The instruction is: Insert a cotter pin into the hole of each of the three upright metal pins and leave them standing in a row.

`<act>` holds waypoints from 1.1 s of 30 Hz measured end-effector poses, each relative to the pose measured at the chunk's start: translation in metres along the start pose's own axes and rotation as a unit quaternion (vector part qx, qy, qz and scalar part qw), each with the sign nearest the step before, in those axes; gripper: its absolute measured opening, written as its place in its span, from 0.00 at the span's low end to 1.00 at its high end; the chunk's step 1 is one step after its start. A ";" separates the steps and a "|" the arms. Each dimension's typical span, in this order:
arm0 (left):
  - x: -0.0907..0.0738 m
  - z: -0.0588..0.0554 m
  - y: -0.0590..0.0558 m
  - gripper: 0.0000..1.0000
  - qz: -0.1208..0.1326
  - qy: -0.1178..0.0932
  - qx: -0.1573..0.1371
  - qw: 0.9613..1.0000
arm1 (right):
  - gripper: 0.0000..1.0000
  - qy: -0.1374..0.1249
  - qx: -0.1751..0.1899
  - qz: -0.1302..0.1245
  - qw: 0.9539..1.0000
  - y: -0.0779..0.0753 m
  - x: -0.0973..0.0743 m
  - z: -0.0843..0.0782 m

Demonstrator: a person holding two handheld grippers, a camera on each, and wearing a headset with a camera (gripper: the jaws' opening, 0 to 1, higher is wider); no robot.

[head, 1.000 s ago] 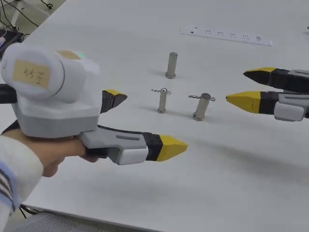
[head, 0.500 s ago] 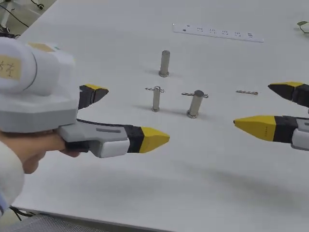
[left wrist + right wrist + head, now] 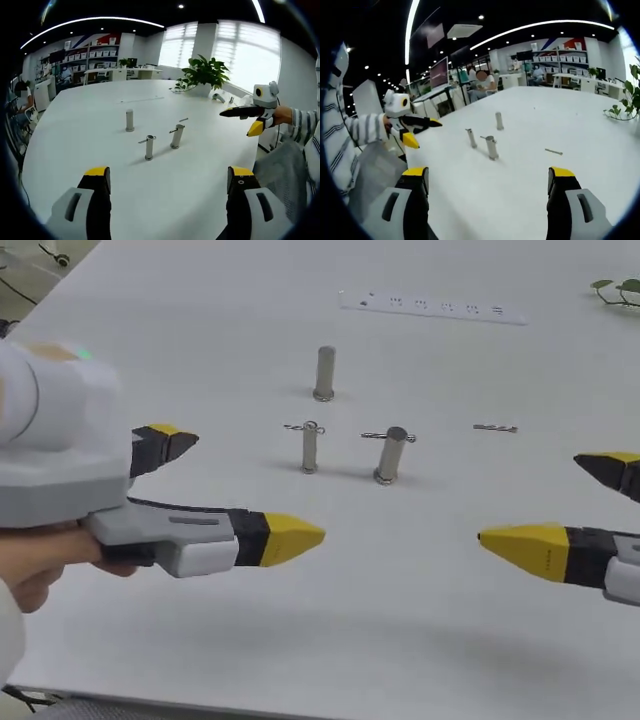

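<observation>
Cotter pins (image 3: 388, 436) cross both near metal pins (image 3: 309, 450); far pin (image 3: 324, 373) bare, loose cotter pin (image 3: 495, 427) at right. Right gripper (image 3: 529, 498) has backed off, jaws wide. Left gripper view: left gripper (image 3: 167, 172) wide, empty. Right gripper view: one insertion remains.

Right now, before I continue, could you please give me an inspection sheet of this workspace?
Surface: white table, flat, no spill seen.
Job's things: near left pin and near right pin stand upright, each with a cotter pin through its top; far pin stands upright without one; loose cotter pin lies flat to their right.
Clutter: power strip near the far edge.
Grippers: left gripper and right gripper, fingers apart, holding nothing.
Cables: dark cables beyond the table's far left corner.
Surroundings: potted plant, shelves, bright windows.
</observation>
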State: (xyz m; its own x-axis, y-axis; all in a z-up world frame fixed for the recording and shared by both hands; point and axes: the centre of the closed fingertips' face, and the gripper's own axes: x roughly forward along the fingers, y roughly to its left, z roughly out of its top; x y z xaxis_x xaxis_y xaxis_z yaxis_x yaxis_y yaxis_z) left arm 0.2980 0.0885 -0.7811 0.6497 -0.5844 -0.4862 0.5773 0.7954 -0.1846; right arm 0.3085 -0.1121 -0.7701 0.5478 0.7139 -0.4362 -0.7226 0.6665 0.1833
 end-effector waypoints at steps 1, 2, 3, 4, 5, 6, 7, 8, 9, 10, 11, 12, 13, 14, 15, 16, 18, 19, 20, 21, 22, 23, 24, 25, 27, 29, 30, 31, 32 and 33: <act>0.001 -0.001 0.001 0.97 0.000 0.003 -0.001 1.000 | 1.00 0.004 -0.001 -0.005 1.000 -0.001 -0.001 -0.002; 0.001 -0.003 0.001 0.97 0.000 0.006 -0.001 1.000 | 1.00 0.008 -0.003 -0.013 1.000 -0.003 -0.001 -0.005; 0.001 -0.004 0.002 0.97 -0.001 0.009 -0.002 1.000 | 1.00 0.008 -0.004 -0.017 1.000 -0.003 -0.002 -0.006; 0.001 -0.004 0.002 0.97 -0.001 0.010 -0.002 1.000 | 1.00 0.011 -0.004 -0.021 1.000 -0.004 -0.002 -0.008; 0.001 -0.005 0.002 0.97 -0.002 0.011 -0.003 1.000 | 1.00 0.012 -0.003 -0.022 1.000 -0.003 -0.003 -0.009; 0.001 -0.006 0.002 0.97 -0.003 0.013 -0.003 1.000 | 1.00 0.012 -0.002 -0.023 1.000 -0.003 -0.003 -0.010; 0.001 -0.006 0.002 0.97 -0.004 0.014 -0.003 1.000 | 1.00 0.014 -0.002 -0.024 1.000 -0.001 -0.003 -0.013; 0.001 -0.007 0.002 0.97 -0.006 0.016 -0.004 1.000 | 1.00 0.017 -0.001 -0.025 1.000 0.000 -0.003 -0.015; 0.001 -0.007 0.002 0.97 -0.007 0.019 -0.006 1.000 | 1.00 0.020 0.000 -0.024 1.000 0.001 -0.002 -0.018; 0.001 -0.007 0.003 0.96 -0.008 0.021 -0.006 1.000 | 1.00 0.023 0.001 -0.024 0.999 0.002 -0.002 -0.020; 0.001 -0.007 0.003 0.96 -0.009 0.021 -0.005 1.000 | 1.00 0.026 0.002 -0.023 0.999 0.004 -0.002 -0.023; 0.001 -0.006 0.004 0.95 -0.009 0.021 -0.003 1.000 | 1.00 0.027 0.003 -0.023 0.999 0.005 -0.002 -0.024; 0.001 -0.004 0.005 0.95 -0.010 0.021 -0.002 1.000 | 1.00 0.027 0.004 -0.023 0.999 0.007 -0.002 -0.025; 0.001 -0.001 0.006 0.95 -0.010 0.020 0.002 1.000 | 1.00 0.025 0.004 -0.023 0.999 0.007 -0.002 -0.025; 0.001 0.000 0.007 0.95 -0.010 0.020 0.003 1.000 | 1.00 0.020 0.003 -0.023 1.000 0.009 -0.002 -0.023; 0.001 0.003 0.009 0.94 -0.011 0.022 0.007 1.000 | 1.00 0.016 0.002 -0.022 1.000 0.010 -0.002 -0.022; 0.002 0.009 0.012 0.92 -0.018 0.024 0.017 0.999 | 1.00 0.011 0.004 -0.021 1.000 0.012 -0.002 -0.021; 0.002 0.013 0.014 0.91 -0.019 0.021 0.023 0.999 | 1.00 0.010 0.006 -0.021 1.000 0.013 -0.002 -0.020; 0.004 0.020 0.018 0.91 -0.019 0.018 0.030 0.999 | 1.00 0.010 0.007 -0.022 1.000 0.013 -0.002 -0.020; 0.005 0.025 0.020 0.91 -0.019 0.015 0.034 0.999 | 1.00 0.010 0.008 -0.022 1.000 0.013 -0.002 -0.020; 0.007 0.033 0.023 0.90 -0.019 0.010 0.039 0.999 | 1.00 0.011 0.009 -0.024 1.000 0.013 -0.002 -0.021; 0.008 0.039 0.026 0.90 -0.018 0.007 0.041 0.999 | 1.00 0.010 0.010 -0.025 1.000 0.013 -0.002 -0.021; 0.011 0.046 0.031 0.90 -0.014 0.006 0.046 0.999 | 1.00 0.009 0.012 -0.026 1.000 0.013 -0.002 -0.021; 0.014 0.050 0.034 0.90 -0.012 0.006 0.047 0.999 | 1.00 0.007 0.013 -0.027 1.000 0.013 -0.003 -0.021; 0.020 0.059 0.042 0.88 -0.008 0.009 0.053 0.999 | 0.99 0.006 0.013 -0.027 1.000 0.013 -0.004 -0.020; 0.027 0.066 0.050 0.86 -0.001 0.011 0.060 0.998 | 0.99 0.007 0.013 -0.028 0.999 0.012 -0.006 -0.018; 0.030 0.069 0.054 0.86 0.003 0.012 0.061 0.998 | 0.99 0.007 0.012 -0.030 0.999 0.011 -0.007 -0.017; 0.035 0.074 0.058 0.86 0.004 0.011 0.063 0.998 | 0.99 0.007 0.011 -0.032 0.999 0.010 -0.008 -0.016; 0.038 0.077 0.061 0.85 0.005 0.010 0.064 0.998 | 0.99 0.006 0.008 -0.035 0.999 0.008 -0.008 -0.015; 0.042 0.080 0.067 0.84 0.010 0.013 0.070 0.997 | 0.99 0.006 0.008 -0.037 0.999 0.006 -0.009 -0.014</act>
State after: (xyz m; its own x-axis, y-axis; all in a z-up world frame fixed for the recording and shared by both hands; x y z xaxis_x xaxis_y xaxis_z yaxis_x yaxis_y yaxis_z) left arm 0.4038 0.1041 -0.7455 0.6504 -0.5628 -0.5101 0.6286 0.7758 -0.0546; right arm 0.2929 -0.1173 -0.7775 0.5938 0.6608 -0.4591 -0.6742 0.7200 0.1643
